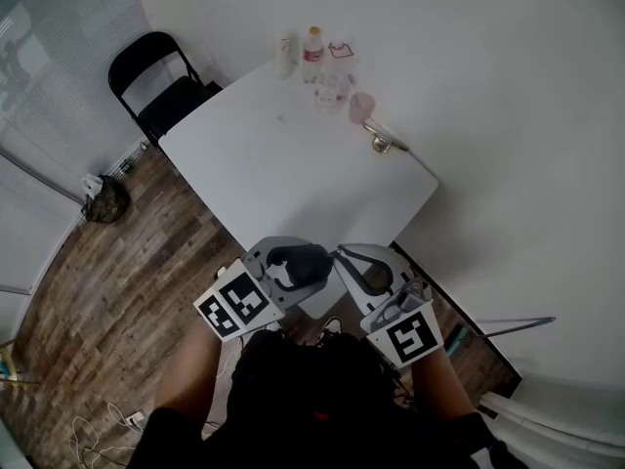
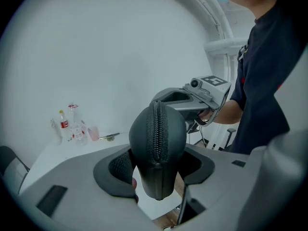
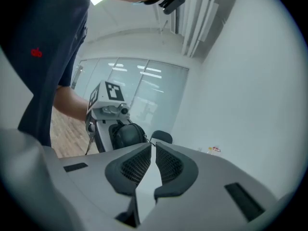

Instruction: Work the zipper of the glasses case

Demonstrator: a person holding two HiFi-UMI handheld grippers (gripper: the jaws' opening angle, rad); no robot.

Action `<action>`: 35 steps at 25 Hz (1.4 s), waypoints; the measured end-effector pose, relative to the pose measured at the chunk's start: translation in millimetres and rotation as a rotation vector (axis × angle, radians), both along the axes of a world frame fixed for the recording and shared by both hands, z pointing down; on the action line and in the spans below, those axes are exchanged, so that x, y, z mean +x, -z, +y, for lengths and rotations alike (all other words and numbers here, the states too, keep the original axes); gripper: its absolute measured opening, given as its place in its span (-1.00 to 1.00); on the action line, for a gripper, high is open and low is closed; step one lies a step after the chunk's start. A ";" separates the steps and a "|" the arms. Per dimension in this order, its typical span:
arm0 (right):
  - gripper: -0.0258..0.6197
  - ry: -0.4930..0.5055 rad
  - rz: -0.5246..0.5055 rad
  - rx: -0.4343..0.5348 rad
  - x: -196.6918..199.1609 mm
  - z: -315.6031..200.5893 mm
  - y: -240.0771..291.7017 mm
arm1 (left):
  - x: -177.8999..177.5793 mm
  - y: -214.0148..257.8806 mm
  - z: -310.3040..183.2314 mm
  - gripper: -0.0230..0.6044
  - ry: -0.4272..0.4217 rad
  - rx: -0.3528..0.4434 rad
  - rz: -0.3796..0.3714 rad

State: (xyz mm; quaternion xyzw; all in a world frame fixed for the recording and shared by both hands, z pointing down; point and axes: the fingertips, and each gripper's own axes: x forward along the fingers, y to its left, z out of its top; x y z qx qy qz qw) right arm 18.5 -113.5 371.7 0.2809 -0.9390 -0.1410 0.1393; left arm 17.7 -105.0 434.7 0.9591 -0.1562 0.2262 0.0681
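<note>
Left gripper view shows your left gripper (image 2: 156, 170) clamped on the case (image 2: 168, 177), held up by the table (image 1: 293, 164) edge with the zipper (image 2: 156, 129) facing you. Your right gripper (image 3: 153, 146) is closed tight at the case's end, and I can't tell whether it has the pull. If you tug with nothing pinched, the tips may slip off or drag the case loose.

The head view looked steeply down from above the person (image 1: 312, 389) onto a white worktop (image 1: 293, 164), seen from some way off. The camera on the left hand-held gripper (image 2: 156, 165) looked along its jaws, very near the glasses case (image 2: 158, 143). The camera on the right hand-held gripper (image 3: 153, 150) faced back toward the left one. All three views shared the bottles (image 1: 312, 52) at the worktop's far end.
</note>
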 end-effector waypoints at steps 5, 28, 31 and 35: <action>-0.50 0.020 -0.338 -0.311 18.2 -5.6 10.4 | -12.3 19.5 -10.7 -0.14 0.059 0.151 0.034; -0.48 0.401 -0.682 -0.832 9.3 29.2 20.8 | -2.6 38.0 2.0 -0.13 -0.025 0.479 -0.050; -0.48 0.437 -0.752 -0.905 10.1 31.2 22.6 | -2.5 37.9 2.0 -0.13 -0.022 0.522 -0.084; -0.62 0.418 -0.791 -0.927 13.8 26.9 20.0 | -1.4 33.5 0.1 -0.13 -0.029 0.584 -0.164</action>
